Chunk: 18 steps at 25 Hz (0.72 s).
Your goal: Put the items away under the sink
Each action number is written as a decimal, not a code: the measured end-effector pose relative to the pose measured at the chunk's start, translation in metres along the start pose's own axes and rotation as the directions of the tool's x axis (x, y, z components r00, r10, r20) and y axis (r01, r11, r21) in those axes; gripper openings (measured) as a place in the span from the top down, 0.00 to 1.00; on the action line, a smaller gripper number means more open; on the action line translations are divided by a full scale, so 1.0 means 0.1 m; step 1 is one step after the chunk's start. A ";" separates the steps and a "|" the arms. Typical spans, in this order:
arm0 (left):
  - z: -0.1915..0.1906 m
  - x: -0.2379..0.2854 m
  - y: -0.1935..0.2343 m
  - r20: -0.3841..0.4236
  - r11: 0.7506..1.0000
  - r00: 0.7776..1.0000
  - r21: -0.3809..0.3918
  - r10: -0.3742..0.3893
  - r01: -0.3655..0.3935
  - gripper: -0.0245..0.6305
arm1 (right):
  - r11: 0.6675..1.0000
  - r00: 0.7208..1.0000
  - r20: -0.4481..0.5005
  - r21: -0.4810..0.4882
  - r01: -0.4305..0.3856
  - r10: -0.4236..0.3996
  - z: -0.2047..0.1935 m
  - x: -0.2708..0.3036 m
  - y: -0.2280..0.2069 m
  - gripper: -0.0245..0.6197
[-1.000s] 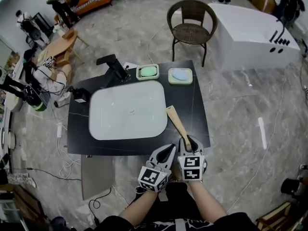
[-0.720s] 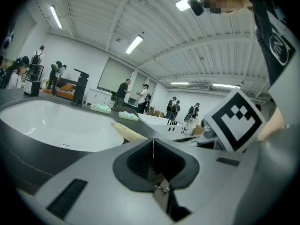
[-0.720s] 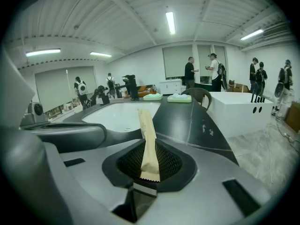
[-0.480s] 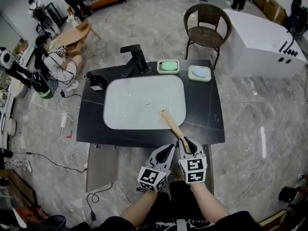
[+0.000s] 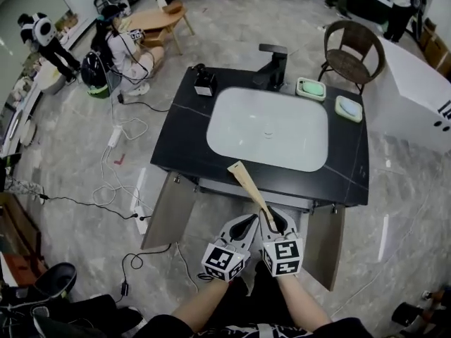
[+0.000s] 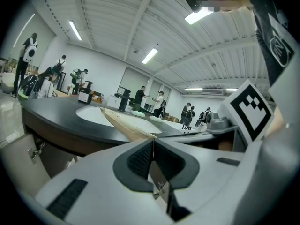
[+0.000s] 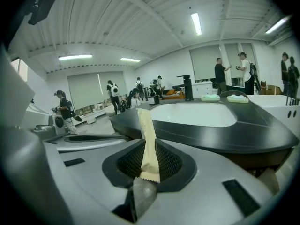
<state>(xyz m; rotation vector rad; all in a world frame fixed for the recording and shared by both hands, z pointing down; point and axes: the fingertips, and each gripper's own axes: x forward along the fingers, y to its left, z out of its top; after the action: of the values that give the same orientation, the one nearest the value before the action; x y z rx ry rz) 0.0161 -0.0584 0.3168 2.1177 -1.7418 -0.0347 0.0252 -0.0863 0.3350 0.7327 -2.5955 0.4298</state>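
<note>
My right gripper (image 5: 272, 218) is clamped on the one wooden spatula (image 5: 247, 182), whose blade points across the front edge of the black counter (image 5: 184, 143). My left gripper (image 5: 246, 222) is closed on nothing beside it. The head view shows two cabinet doors (image 5: 168, 210) swung open with bare floor between them, while only the right gripper view shows the handle pinched in my pads.

we stand on a grey marble floor (image 5: 63, 139), a wicker chair (image 5: 350, 60) ahead, white bathtub (image 5: 416, 94) beside it, low wooden table (image 5: 151, 20) far left, strip lights (image 7: 196, 23) above us
</note>
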 end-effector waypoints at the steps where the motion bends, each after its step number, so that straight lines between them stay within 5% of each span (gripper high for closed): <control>1: -0.03 -0.11 0.05 0.003 1.000 1.000 -0.006 0.011 -0.011 0.95 | 1.000 1.000 -0.003 -0.007 -0.014 0.014 -0.03 0.02 0.13 0.85; 10: -0.24 -0.82 0.49 0.017 0.998 0.998 -0.022 0.065 -0.065 0.95 | 0.994 0.995 -0.028 -0.052 -0.095 0.094 -0.32 0.20 0.96 0.85; 18: -0.66 -0.85 0.85 0.023 0.991 0.992 -0.037 0.128 -0.127 0.95 | 0.981 0.984 -0.057 -0.086 -0.173 0.169 -0.74 0.49 1.11 0.85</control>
<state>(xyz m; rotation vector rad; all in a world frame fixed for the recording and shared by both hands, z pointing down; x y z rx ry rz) -0.0653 0.0287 0.3855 1.9850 -1.8736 -0.0558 -0.0517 0.0125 0.4020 0.4644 -2.6221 0.3733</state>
